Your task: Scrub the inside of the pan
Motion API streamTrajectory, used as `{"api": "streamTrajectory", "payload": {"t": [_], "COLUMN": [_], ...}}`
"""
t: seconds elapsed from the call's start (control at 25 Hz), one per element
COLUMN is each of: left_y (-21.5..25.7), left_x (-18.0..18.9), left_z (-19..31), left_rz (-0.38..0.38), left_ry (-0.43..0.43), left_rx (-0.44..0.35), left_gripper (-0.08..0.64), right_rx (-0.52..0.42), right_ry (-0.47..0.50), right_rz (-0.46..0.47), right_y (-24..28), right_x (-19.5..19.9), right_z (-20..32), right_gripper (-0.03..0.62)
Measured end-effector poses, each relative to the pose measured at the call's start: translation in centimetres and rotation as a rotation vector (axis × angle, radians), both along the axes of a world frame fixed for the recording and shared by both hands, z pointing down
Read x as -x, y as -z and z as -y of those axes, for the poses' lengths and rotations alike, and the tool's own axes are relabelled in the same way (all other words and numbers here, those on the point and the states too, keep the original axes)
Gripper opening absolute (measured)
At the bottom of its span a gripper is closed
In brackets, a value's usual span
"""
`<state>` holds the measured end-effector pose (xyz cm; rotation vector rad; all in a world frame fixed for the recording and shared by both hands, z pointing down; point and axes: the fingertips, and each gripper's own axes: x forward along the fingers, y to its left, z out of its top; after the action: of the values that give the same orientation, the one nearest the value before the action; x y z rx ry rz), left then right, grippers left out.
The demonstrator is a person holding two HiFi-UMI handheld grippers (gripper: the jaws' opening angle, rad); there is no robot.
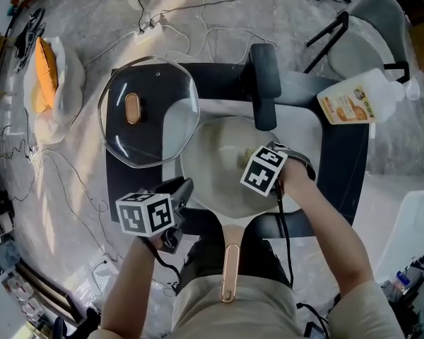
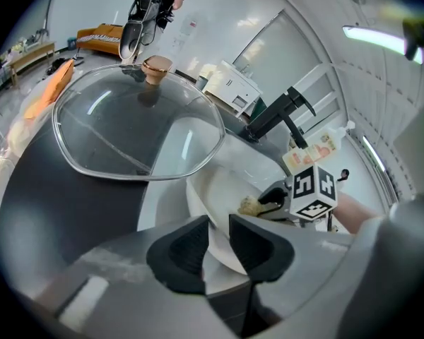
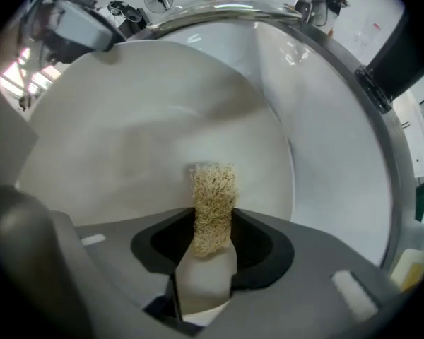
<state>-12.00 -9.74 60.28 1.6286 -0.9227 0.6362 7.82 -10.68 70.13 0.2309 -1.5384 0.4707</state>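
Note:
A pan (image 1: 210,171) with a pale inside lies in the sink, its copper-coloured handle (image 1: 230,270) pointing towards me. My left gripper (image 1: 183,191) is shut on the pan's near-left rim; in the left gripper view (image 2: 218,244) the white rim (image 2: 213,210) runs between the jaws. My right gripper (image 1: 258,154) is inside the pan, shut on a tan fibrous scrub pad (image 3: 214,207). In the right gripper view (image 3: 213,237) the pad's tip stands out past the jaws against the pan's floor (image 3: 141,140). The pad (image 2: 249,205) also shows in the left gripper view.
A glass lid (image 1: 148,111) with a copper knob lies on the dark counter, overlapping the sink's (image 1: 309,131) left edge. A black faucet (image 1: 263,83) reaches over the pan from behind. A soap bottle (image 1: 353,103) lies at the right. Cables and a bag (image 1: 49,83) are on the floor.

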Motion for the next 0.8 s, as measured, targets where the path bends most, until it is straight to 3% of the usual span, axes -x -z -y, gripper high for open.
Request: {"api": "streamTrajectory", "payload": {"t": [0.12,0.24,0.36,0.44,0.52,0.68,0.8], "left_y": [-0.1,-0.1,0.0,0.0,-0.1,-0.1,-0.2], "left_x": [0.0,0.1,0.0,-0.1,0.0,0.1,0.2], "left_z": [0.1,0.1,0.1,0.1,0.1,0.1,0.0], "left_rz": [-0.005,-0.008,-0.008,-0.009,-0.009,-0.009,-0.008], "left_ry": [0.006,0.018,0.027,0.036,0.042,0.052,0.057], "left_rx": [-0.002,-0.001,-0.005,-0.007,-0.009,-0.013,-0.014], "left_gripper": [0.101,0.098,0.095,0.095,0.094,0.092,0.091], "right_rx": [0.162,0.316,0.366,0.341,0.271,0.192,0.088], "right_ry": [0.032,0.074,0.116,0.115,0.090,-0.036,-0.077], "right_rz": [0.054,0.185,0.325,0.403,0.424,0.508,0.510], "right_y": [2.1,4.7,6.3,6.6,5.9,4.1,2.5], "right_x": [0.4,3.5,7.8,10.4,11.7,14.0,14.9], "right_z": [-3.4,-6.8,-8.6,-8.3,-6.6,-3.2,-0.4], "right_gripper": [0.166,0.166,0.167,0.169,0.169,0.170,0.169]}}
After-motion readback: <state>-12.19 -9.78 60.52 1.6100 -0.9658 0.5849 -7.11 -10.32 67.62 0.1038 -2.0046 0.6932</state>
